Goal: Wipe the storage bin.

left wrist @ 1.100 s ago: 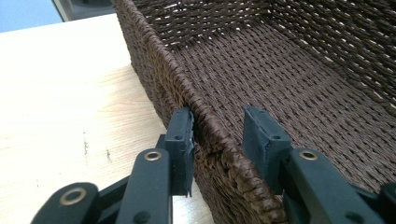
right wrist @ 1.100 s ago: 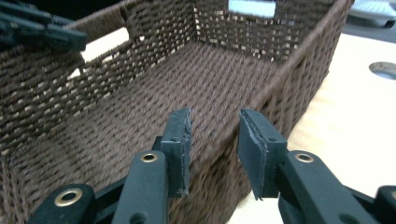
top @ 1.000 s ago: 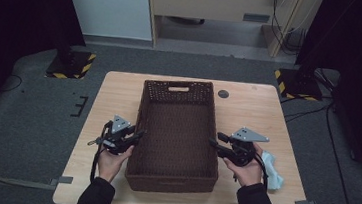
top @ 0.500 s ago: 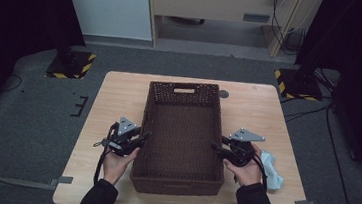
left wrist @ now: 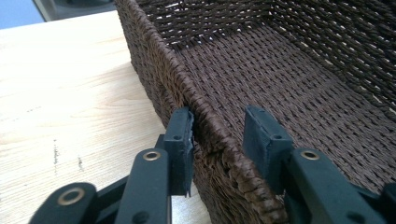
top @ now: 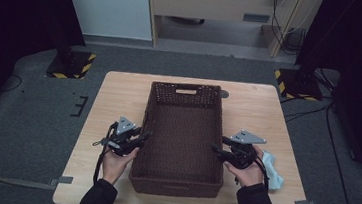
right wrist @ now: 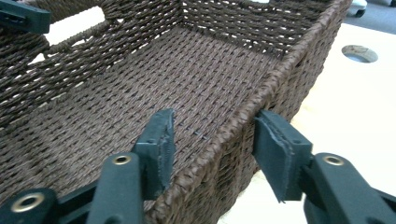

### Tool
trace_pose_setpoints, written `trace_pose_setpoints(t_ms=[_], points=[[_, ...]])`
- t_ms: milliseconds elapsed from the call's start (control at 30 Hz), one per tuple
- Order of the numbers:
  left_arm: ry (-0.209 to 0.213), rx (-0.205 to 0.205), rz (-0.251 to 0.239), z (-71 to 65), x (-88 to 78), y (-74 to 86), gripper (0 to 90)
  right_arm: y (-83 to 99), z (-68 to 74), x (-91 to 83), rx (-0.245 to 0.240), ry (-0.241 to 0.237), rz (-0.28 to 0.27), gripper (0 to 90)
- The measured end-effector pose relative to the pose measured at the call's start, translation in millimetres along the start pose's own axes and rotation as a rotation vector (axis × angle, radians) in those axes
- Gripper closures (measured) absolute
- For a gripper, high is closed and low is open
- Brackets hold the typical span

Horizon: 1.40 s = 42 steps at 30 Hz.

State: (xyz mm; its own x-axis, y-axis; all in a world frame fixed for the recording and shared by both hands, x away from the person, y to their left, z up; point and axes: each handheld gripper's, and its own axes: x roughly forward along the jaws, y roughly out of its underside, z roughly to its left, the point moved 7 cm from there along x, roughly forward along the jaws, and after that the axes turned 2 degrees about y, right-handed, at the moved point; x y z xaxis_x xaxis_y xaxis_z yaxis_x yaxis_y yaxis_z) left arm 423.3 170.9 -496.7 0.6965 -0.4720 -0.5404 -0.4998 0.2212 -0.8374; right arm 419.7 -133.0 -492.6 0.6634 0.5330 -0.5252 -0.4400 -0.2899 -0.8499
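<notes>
Parted fingers astride basket rim

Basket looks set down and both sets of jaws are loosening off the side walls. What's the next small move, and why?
Probably draw both grippers straight outward, off the rims. The wicker basket sits flat on the table, and both have just been opening: the left gripper has one pad still against the wall, the other clear; the right gripper straddles its rim with gaps on both sides. Lifting instead could snag the weave.

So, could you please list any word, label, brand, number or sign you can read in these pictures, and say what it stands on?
None: no readable text anywhere.
The wicker basket, the wooden table and both grippers' black jaws carry no lettering.
The yellow-and-black hazard stripes on the stand bases are a warning pattern, without words.
</notes>
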Motion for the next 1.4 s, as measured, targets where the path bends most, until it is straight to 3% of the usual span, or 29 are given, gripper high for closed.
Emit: trace_pose_setpoints(t_ms=[100,200,433,667,1167,1400], points=[[-0.006,0.005,0.001,0.0,1.3,0.1,61.1,-1.9,-0.4,-3.0,0.014,-0.001,-0.011,45.6],[-0.002,0.003,0.0,0.2,1.5,0.2,60.7,-9.4,-6.3,-12.5,0.032,0.012,-0.059,43.9],[0.004,0.006,0.0,0.6,1.8,0.2,60.2,-8.7,-39.6,-31.5,0.071,0.106,-0.089,41.7],[0.004,0.004,0.005,0.6,1.8,0.4,60.0,12.9,-67.5,-38.5,0.098,0.181,-0.043,39.7],[0.001,-0.001,0.004,0.5,1.7,0.6,60.0,68.5,-104.0,-64.6,0.114,0.299,0.067,37.2],[0.0,0.0,0.004,0.4,1.7,0.7,60.0,106.1,-113.8,-76.3,0.169,0.337,0.132,38.4]])
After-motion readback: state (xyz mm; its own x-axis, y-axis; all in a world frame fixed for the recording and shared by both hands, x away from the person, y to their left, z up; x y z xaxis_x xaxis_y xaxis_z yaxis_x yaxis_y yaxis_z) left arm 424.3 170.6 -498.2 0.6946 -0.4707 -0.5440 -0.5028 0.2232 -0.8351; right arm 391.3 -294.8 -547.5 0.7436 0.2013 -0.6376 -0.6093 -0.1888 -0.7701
